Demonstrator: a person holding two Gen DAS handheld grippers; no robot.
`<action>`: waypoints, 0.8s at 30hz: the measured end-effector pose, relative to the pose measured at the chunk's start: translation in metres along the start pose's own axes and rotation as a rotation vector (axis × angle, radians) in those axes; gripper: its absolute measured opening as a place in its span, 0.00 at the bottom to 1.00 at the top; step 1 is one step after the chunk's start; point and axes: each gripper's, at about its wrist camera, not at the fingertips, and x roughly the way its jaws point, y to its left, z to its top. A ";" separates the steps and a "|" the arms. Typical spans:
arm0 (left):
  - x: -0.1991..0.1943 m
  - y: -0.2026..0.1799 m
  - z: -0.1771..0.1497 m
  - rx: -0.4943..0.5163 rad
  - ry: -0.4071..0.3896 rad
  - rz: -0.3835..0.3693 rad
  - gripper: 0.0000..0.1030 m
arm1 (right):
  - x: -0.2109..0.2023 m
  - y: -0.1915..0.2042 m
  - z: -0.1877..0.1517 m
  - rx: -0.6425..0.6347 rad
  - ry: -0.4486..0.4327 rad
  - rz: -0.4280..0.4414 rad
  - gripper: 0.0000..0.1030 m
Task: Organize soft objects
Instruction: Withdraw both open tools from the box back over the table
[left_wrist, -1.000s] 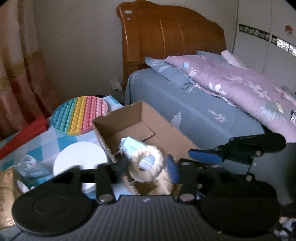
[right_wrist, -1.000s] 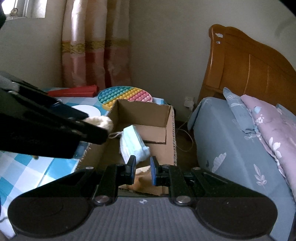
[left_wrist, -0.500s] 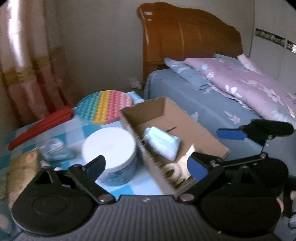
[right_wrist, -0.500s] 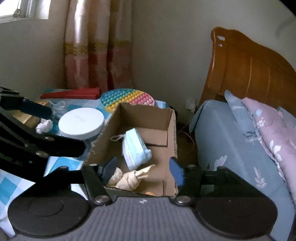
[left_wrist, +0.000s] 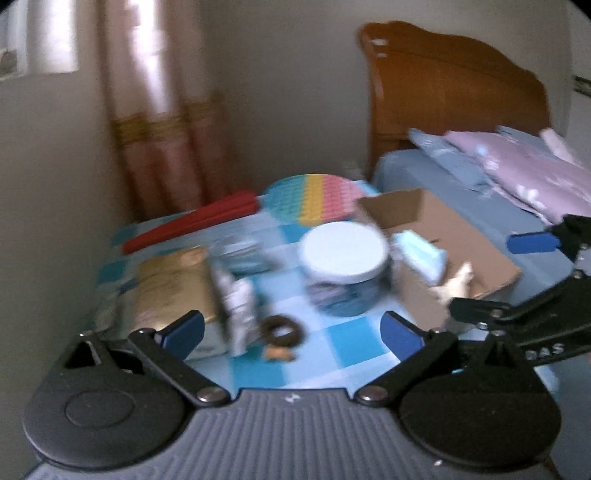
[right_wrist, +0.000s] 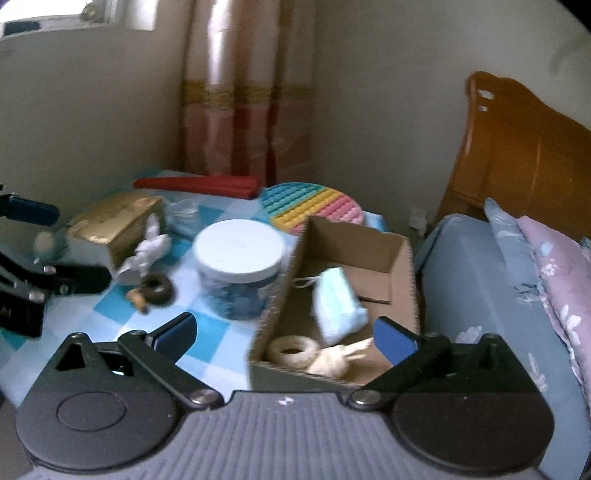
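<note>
Checked table (right_wrist: 207, 343) had box (right_wrist: 402, 258) at 3 o'clock w/ mask (right_wrist: 336, 306), ring (right_wrist: 291, 350), cream toy (right_wrist: 340, 360) inside; both grippers, left (left_wrist: 291, 334) & right (right_wrist: 284, 336), were opening, nothing between.

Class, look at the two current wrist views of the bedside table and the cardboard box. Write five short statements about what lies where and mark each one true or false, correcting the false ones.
1. The blue face mask lies inside the cardboard box. True.
2. The cream fluffy ring sits on the checked tablecloth. False: it lies in the box, at its near end.
3. The dark ring lies on the tablecloth, outside the box. True.
4. The right tool is clamped on the mask. False: its jaws are opening and nothing is between them.
5. The round tub with the white lid stands inside the box. False: it stands on the tablecloth beside the box.
</note>
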 end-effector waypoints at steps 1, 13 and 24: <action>-0.003 0.006 -0.003 -0.014 -0.001 0.024 0.98 | -0.001 0.006 0.001 -0.011 0.002 0.009 1.00; -0.008 0.072 -0.049 -0.139 0.054 0.175 0.98 | 0.007 0.075 -0.001 -0.061 0.039 0.121 1.00; 0.002 0.108 -0.067 -0.183 0.073 0.223 0.98 | 0.047 0.114 -0.005 -0.044 0.112 0.132 1.00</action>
